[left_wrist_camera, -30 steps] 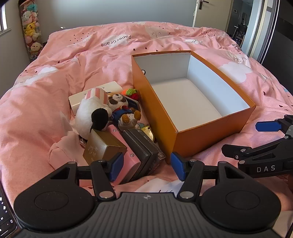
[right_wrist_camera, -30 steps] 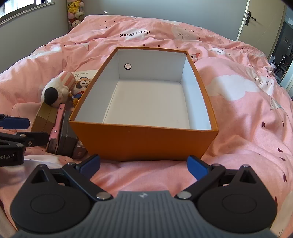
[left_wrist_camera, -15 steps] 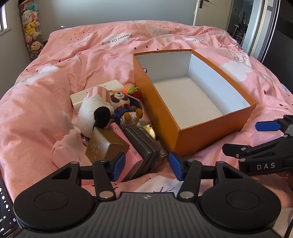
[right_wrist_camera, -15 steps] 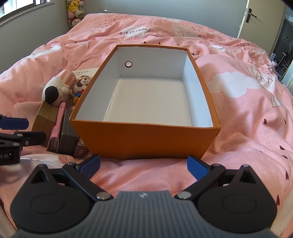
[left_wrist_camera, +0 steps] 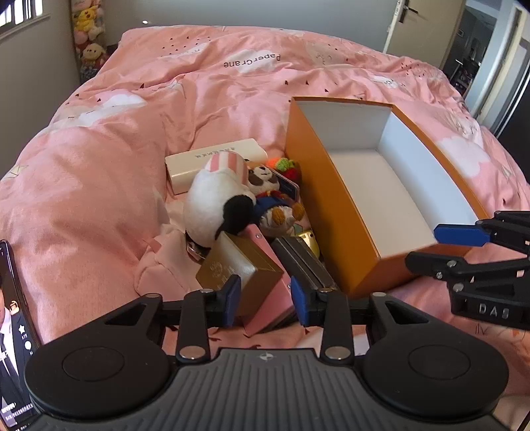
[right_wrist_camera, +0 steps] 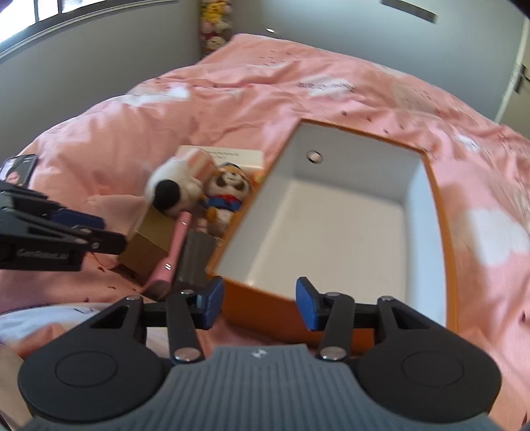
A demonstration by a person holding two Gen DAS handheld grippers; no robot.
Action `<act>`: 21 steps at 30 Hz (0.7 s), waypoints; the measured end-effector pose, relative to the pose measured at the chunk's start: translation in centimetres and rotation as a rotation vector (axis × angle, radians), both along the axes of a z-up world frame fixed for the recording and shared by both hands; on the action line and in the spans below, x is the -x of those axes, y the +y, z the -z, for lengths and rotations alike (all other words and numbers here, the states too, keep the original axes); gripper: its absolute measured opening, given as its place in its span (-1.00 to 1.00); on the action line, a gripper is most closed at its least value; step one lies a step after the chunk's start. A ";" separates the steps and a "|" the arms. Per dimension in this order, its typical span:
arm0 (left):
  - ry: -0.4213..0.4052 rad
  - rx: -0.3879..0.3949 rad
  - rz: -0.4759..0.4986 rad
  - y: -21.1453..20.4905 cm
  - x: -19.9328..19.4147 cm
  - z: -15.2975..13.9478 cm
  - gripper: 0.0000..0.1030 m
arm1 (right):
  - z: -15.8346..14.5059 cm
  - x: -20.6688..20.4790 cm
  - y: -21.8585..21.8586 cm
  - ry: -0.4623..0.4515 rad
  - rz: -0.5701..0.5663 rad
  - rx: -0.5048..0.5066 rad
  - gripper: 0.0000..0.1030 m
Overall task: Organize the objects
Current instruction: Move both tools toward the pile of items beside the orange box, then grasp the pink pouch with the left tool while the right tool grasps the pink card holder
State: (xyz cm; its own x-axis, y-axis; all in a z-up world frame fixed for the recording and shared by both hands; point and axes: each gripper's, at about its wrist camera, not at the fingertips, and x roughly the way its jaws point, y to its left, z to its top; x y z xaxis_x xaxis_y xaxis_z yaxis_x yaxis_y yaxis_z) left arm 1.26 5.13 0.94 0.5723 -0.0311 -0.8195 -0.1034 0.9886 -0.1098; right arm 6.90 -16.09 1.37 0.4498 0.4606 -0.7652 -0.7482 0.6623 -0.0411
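While both gape, left tool (left_wrist_camera: 265, 300) straddles the gold box (left_wrist_camera: 238, 268)

Bed: a pink duvet (left_wrist_camera: 139, 139) with white cloud shapes and small dark marks covered it, creased throughout.
Walls: grey (right_wrist_camera: 126, 66), plain.
Window: a dark-framed window (right_wrist_camera: 49, 13) sat high on the left, bright with daylight.
Corner: soft toys (left_wrist_camera: 87, 36) were stacked vertically against the wall beyond the bed.
Door: a pale door (left_wrist_camera: 420, 30) with a dark lever handle stood on the far right.
Doorway: an opening (left_wrist_camera: 470, 49) beside it showed a darker room.
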 end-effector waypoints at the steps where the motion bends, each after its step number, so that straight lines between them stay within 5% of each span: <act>1: 0.003 0.008 -0.008 0.3 -0.3 0.0 -0.27 | -0.2 -0.3 0.7 0.009 -0.018 -0.005 -0.15; 7: 0.027 0.034 -0.051 2.6 -2.0 -0.3 -0.35 | -0.6 -3.0 4.1 0.152 -0.078 -0.074 -0.27; 12: 0.054 -0.033 -0.078 4.1 -2.9 -0.6 -0.29 | 0.2 -4.0 7.6 0.185 -0.132 -0.061 -0.28; 21: 0.256 -0.107 -0.022 6.8 -7.5 1.4 -0.13 | 3.1 -7.1 12.3 0.296 -0.177 0.016 -0.28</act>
State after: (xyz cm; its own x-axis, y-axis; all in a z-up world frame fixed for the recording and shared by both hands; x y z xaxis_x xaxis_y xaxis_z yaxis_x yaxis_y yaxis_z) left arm 8.78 11.97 -0.45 0.3462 0.0738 -0.9353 -0.1359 0.9903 0.0278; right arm 14.00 -3.83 -1.77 0.1212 0.4988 -0.8582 -0.8325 0.5220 0.1858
